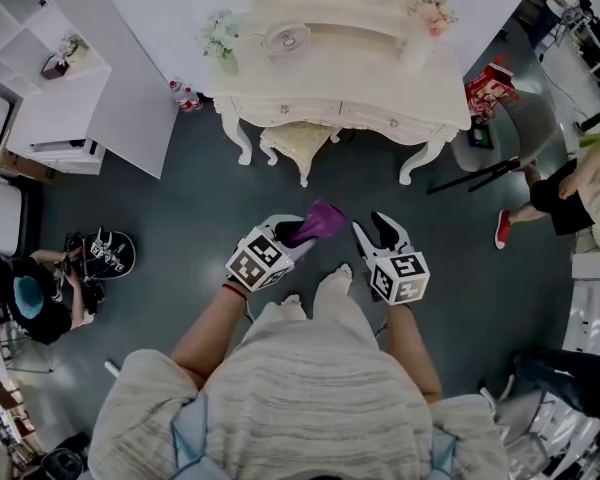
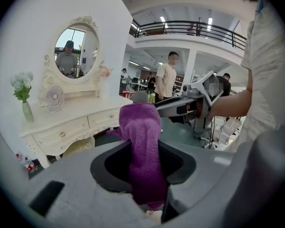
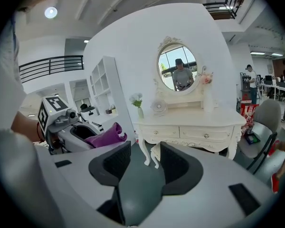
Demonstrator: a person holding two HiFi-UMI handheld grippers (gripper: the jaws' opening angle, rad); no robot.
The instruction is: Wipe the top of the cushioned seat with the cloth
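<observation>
The cream cushioned seat (image 1: 298, 143) is tucked under the white dressing table (image 1: 340, 78), well ahead of both grippers. It also shows as the seat (image 2: 78, 146) and the seat (image 3: 154, 152) below the table's drawers. My left gripper (image 1: 308, 228) is shut on a purple cloth (image 1: 322, 218), held in the air over the dark floor. From the left gripper view the cloth (image 2: 141, 137) stands up between the jaws. My right gripper (image 1: 378, 230) is beside it, open, with nothing between its jaws (image 3: 145, 167).
A white shelf unit (image 1: 50, 98) stands at the left. One person sits on the floor (image 1: 30, 298) at the left, and another person (image 1: 570, 193) is at the right by a black tripod (image 1: 480, 173). A grey chair (image 3: 263, 127) stands right of the table.
</observation>
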